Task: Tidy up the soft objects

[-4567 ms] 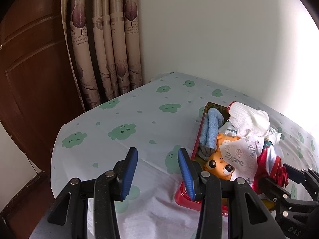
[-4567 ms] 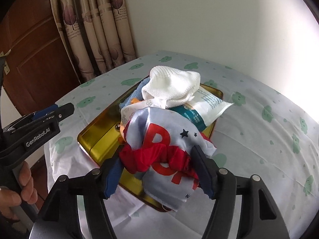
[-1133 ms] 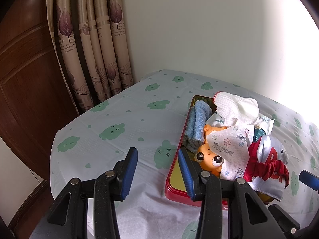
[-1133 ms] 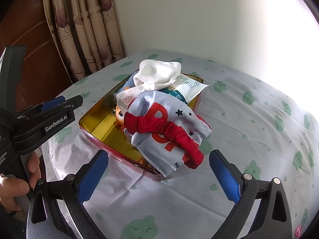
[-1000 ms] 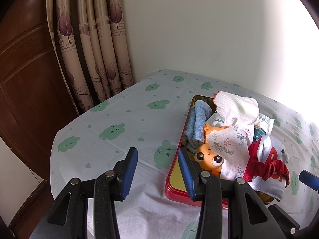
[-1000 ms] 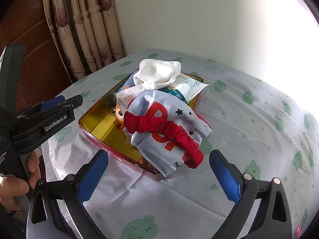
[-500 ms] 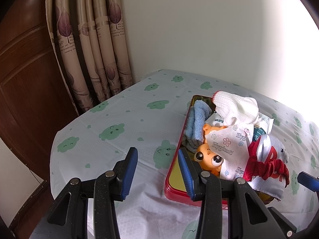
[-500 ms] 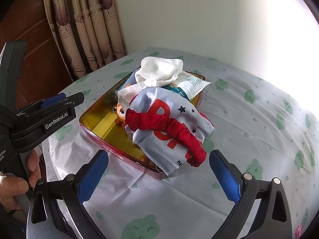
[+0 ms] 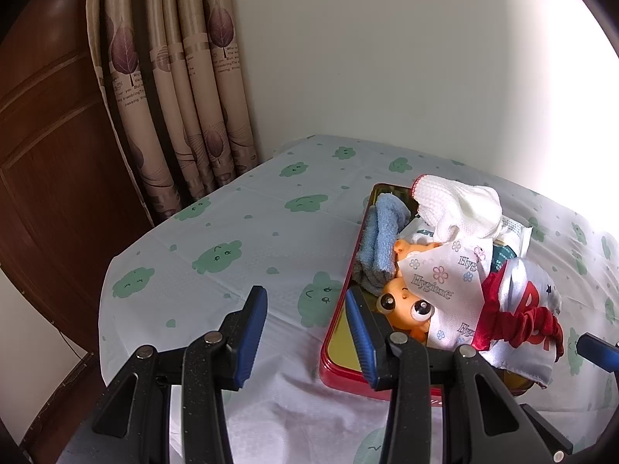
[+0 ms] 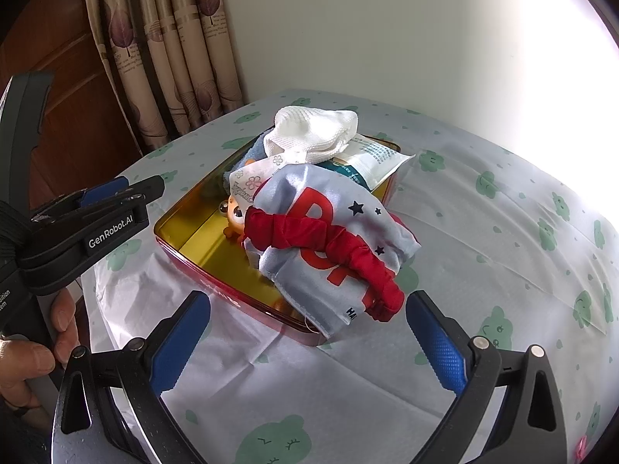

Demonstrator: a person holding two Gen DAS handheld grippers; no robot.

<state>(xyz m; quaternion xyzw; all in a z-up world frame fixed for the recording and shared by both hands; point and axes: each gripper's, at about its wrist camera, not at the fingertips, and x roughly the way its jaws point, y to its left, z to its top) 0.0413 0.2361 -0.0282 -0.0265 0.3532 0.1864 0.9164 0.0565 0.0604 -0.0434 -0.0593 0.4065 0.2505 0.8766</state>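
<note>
**Cloth let go, right hand backed off**

I've released the cloth point(image 10: 332, 228): it now lies heaped in the tin point(image 10: 185, 232) on the table point(image 10: 483, 255). My right gripper point(image 10: 307, 342) hangs wide apart before it; left gripper point(image 9: 305, 323) parted, empty, beside the tin.

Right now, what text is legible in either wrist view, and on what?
"GenRobot.AI": side of the left gripper, right wrist view.
"Hygiene": printed several times on the white tissue pack.
Big red letters on the pale cloth: folded, only part of a "P" or "B" shows.
Small print on the curtain and the white pouch: too small to read.
</note>
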